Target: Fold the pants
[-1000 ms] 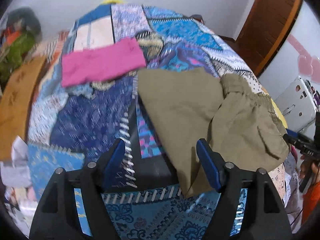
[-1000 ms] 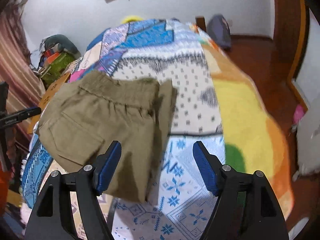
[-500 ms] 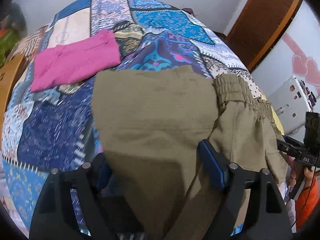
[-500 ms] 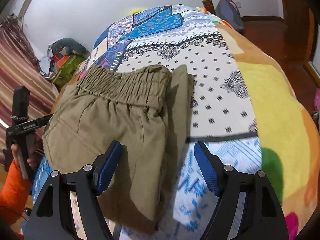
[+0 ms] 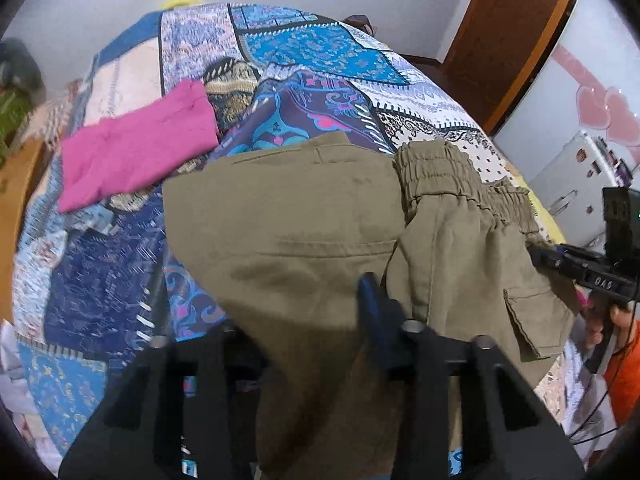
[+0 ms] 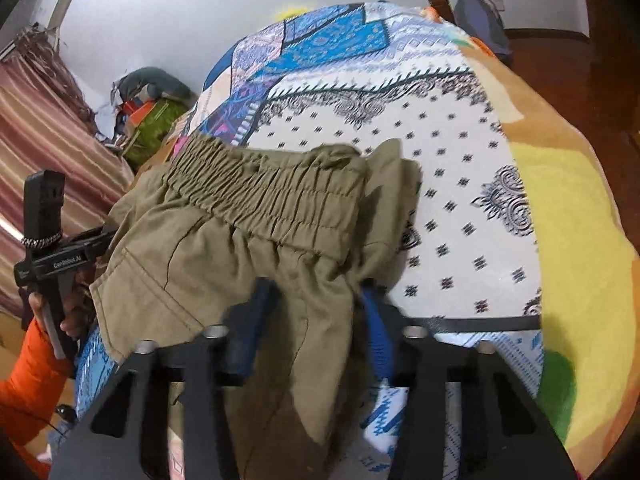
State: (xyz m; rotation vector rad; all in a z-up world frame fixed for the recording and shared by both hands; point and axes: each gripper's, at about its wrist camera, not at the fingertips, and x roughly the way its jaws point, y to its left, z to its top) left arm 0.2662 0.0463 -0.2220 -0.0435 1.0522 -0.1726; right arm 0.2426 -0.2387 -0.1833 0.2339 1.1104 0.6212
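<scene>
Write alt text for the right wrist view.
The right gripper pinches a fold of olive pants between its blue pads, with the elastic waistband bunched just ahead. The pants lie on a patterned bedspread; the left gripper grips their far side.

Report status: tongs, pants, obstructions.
Left tongs shut on pants, near edge. Right tongs shut on pants, below waistband. Pink cloth lies apart, beyond the pants.

Olive-khaki pants (image 5: 320, 232), magenta cloth (image 5: 136, 152), blue patchwork-patterned bedspread (image 5: 320, 48)
</scene>
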